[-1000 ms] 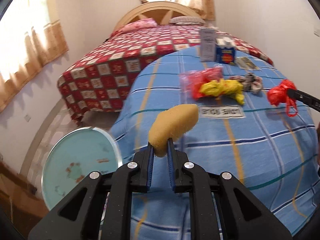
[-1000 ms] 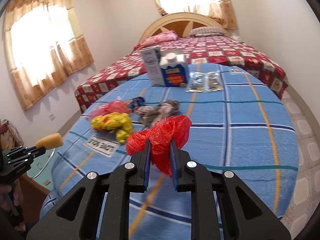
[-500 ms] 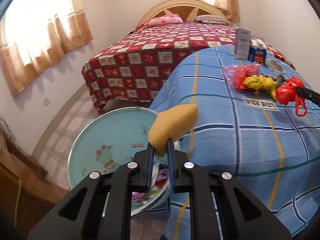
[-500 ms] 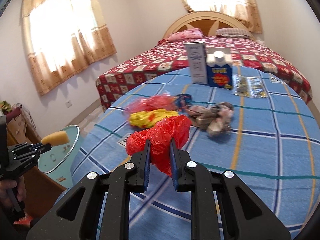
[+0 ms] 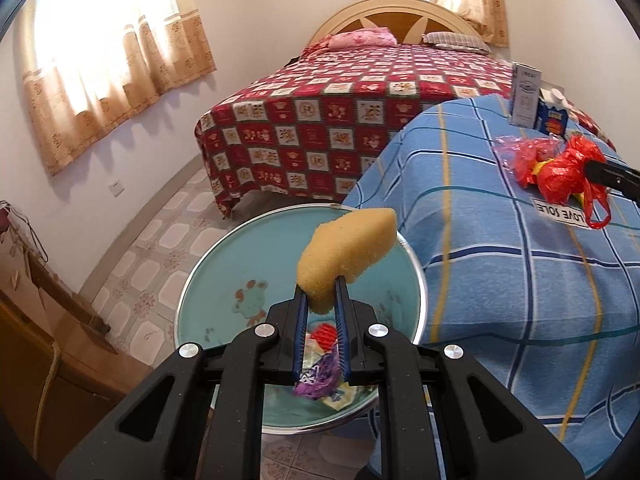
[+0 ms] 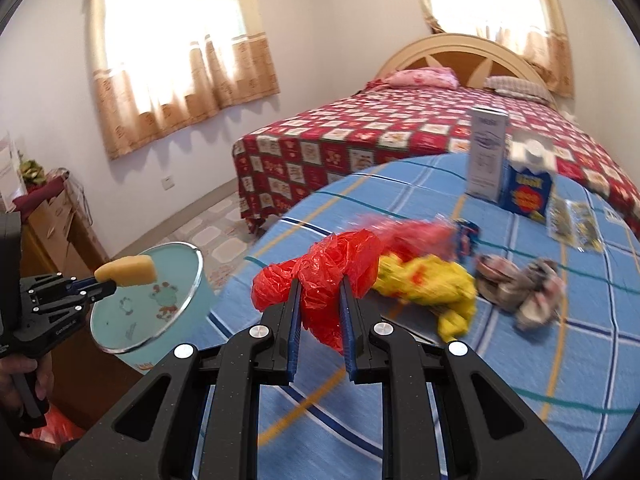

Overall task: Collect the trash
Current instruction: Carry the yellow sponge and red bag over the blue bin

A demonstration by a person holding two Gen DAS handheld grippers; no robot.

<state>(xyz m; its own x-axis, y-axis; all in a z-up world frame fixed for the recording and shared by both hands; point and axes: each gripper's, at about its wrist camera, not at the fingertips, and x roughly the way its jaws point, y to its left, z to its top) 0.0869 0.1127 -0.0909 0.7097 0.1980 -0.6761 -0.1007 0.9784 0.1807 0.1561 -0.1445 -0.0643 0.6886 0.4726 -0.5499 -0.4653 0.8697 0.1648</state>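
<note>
My left gripper (image 5: 322,284) is shut on a yellow sponge (image 5: 346,250) and holds it over the round light-blue trash bin (image 5: 224,264), which has wrappers at its bottom. In the right wrist view the bin (image 6: 168,300) stands by the table's left edge with the sponge (image 6: 128,270) above its rim. My right gripper (image 6: 320,284) is shut on a crumpled red plastic bag (image 6: 324,276), held above the blue checked tablecloth (image 6: 520,360). The red bag also shows in the left wrist view (image 5: 568,172).
On the table lie a yellow bag (image 6: 432,284), a pink bag (image 6: 416,232), a grey crumpled cloth (image 6: 520,284), a white carton (image 6: 486,152), a blue carton (image 6: 528,184) and foil sachets (image 6: 572,220). A red-quilted bed (image 5: 352,120) stands behind. A wooden cabinet (image 5: 36,352) is left.
My left gripper has swung left and down from over the table to over the bin, sponge still held. My right gripper has moved left with the red bag.
</note>
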